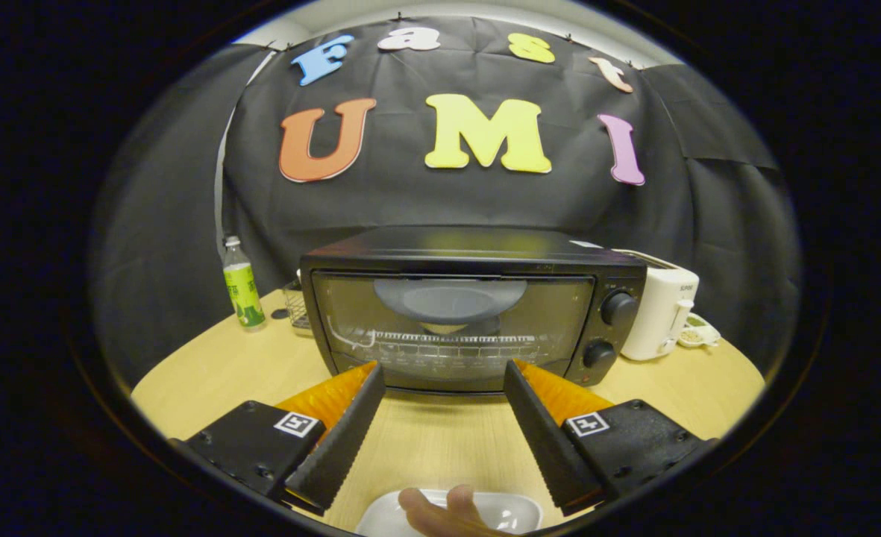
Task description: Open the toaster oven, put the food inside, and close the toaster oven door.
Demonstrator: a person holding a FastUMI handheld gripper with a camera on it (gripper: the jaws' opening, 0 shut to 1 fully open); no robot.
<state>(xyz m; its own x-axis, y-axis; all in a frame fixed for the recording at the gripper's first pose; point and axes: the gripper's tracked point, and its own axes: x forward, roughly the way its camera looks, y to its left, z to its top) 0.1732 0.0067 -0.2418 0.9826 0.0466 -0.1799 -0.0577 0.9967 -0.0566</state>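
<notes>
A: Gripper view first: what did we see of the gripper (444, 373)?

B: We saw its two fingers spread wide with nothing between them but bare table (209, 373). Their tips sat just short of the oven (455, 298), which stood straight ahead.

A: And the oven door (451, 328)?

B: It was closed. Through the glass we made out a rack (451, 338) and a rounded handle shape near the top (glare made the inside hard to read). Two knobs (619, 307) sat one above the other on the oven's right side.

A: Where was the food (440, 514)?

B: We saw it on a white plate (515, 511), on the table behind the fingertips and between the two fingers' bases, well apart from the oven. It looked like a pale brown piece; we could not tell what kind.

A: Anything else on the table?

B: A bottle (242, 287) with a green label stood to the oven's left, with a small wire basket (298, 304) just beside the oven. A white toaster (660, 313) stood just right of the oven, and a small dish (697, 335) lay beyond it.
</notes>
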